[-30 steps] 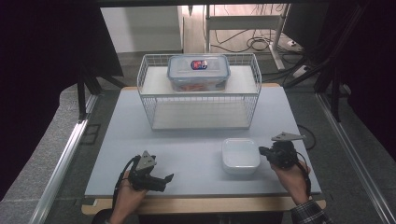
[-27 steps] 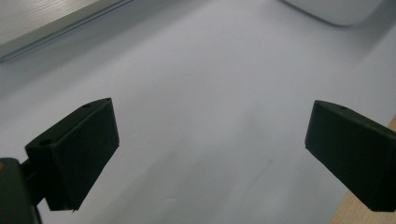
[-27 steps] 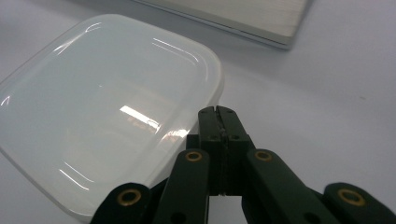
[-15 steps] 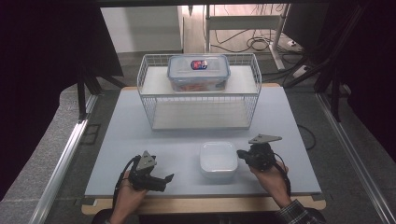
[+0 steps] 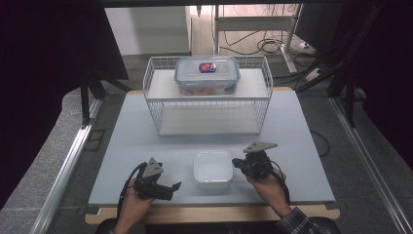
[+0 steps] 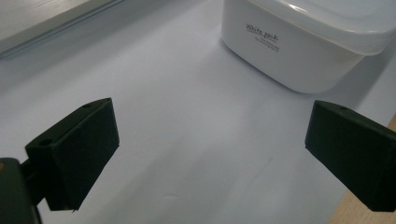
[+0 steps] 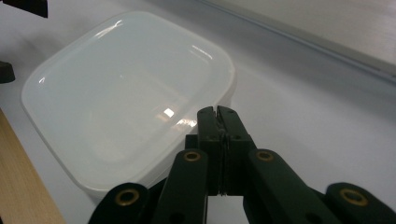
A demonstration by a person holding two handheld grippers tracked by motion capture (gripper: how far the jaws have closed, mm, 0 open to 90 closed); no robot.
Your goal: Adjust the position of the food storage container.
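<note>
table: pale grey-white board [image 5: 122,146] with a wooden front edge, carrying everything below.
wire rack: white wire shelf basket [image 5: 160,105] at the far middle of the table, with an upper shelf and an open lower bay.
clear box: lidded see-through container [image 5: 207,75] with a red-and-blue label on its lid, sitting on the rack's upper shelf.
white container: square, round-cornered white tub [image 5: 213,168] with a frosted lid, on the table near the front edge, between the two grippers; the left gripper view shows the print "white pack" on its side wall [image 6: 289,51]; the right gripper view looks across its lid [image 7: 126,88].
right gripper: black tool [image 5: 237,164] in the person's right hand [image 5: 268,187], just beside the container's right edge; jaws pressed flat together with nothing between them, their tips [image 7: 217,112] right at the lid's rim, though contact cannot be told for sure.
left gripper: black tool [image 5: 173,187] in the person's left hand [image 5: 130,207], near the front left of the table, pointing toward the container but apart from it; jaws spread wide with bare table between them [image 6: 210,140], holding nothing.
</note>
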